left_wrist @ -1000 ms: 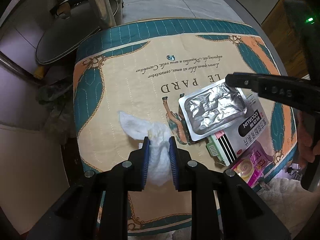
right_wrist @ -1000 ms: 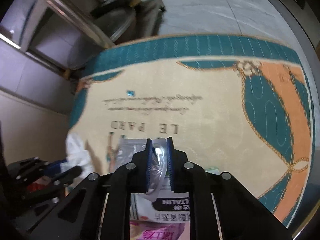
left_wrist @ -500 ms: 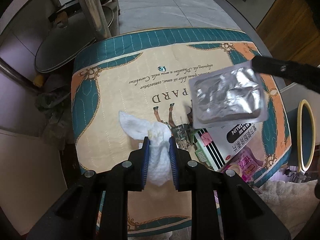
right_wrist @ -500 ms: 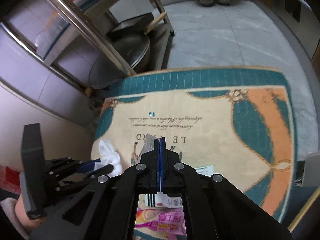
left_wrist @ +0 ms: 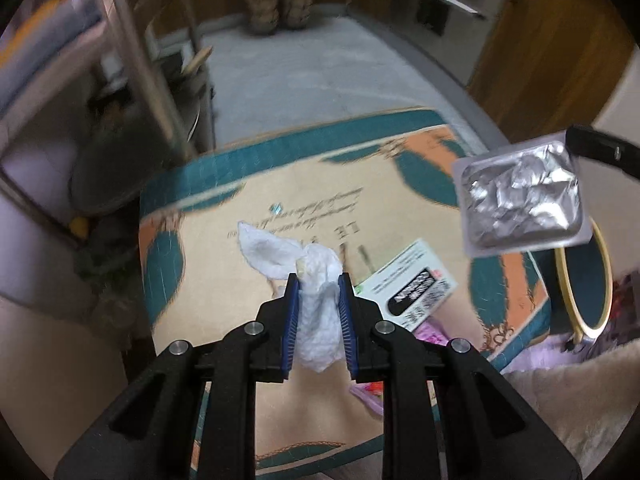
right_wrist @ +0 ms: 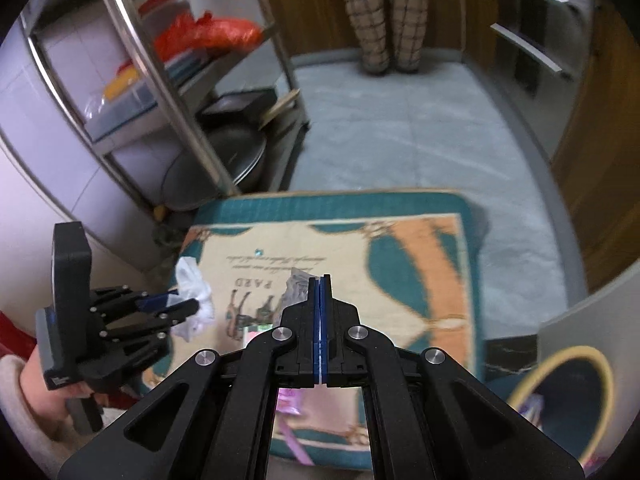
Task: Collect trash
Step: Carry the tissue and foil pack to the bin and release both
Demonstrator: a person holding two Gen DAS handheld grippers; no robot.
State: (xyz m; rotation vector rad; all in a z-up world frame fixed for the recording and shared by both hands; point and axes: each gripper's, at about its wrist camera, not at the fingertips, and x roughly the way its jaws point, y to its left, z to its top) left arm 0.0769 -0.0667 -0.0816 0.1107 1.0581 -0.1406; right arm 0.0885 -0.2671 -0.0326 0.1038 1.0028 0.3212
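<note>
My left gripper (left_wrist: 318, 280) is shut on a crumpled white tissue (left_wrist: 308, 276) and holds it above the printed mat (left_wrist: 248, 200); the tissue also shows in the right wrist view (right_wrist: 192, 288). My right gripper (right_wrist: 320, 278) is shut on a silver foil blister pack (left_wrist: 522, 208), lifted in the air right of the mat; only its edge (right_wrist: 296, 286) shows past my fingertips. A white medicine box (left_wrist: 412, 284) and a pink wrapper (left_wrist: 430, 334) lie on the mat.
A round bin with a yellow rim (right_wrist: 560, 400) stands right of the mat, also in the left wrist view (left_wrist: 584, 280). A metal rack (right_wrist: 160, 92) with pans stands at the back left. A person's legs (right_wrist: 384, 12) stand at the far end of the grey floor.
Both grippers have risen away from the mat. The right gripper has carried the foil pack up and to the right, toward the bin. The left gripper has lifted the tissue.
</note>
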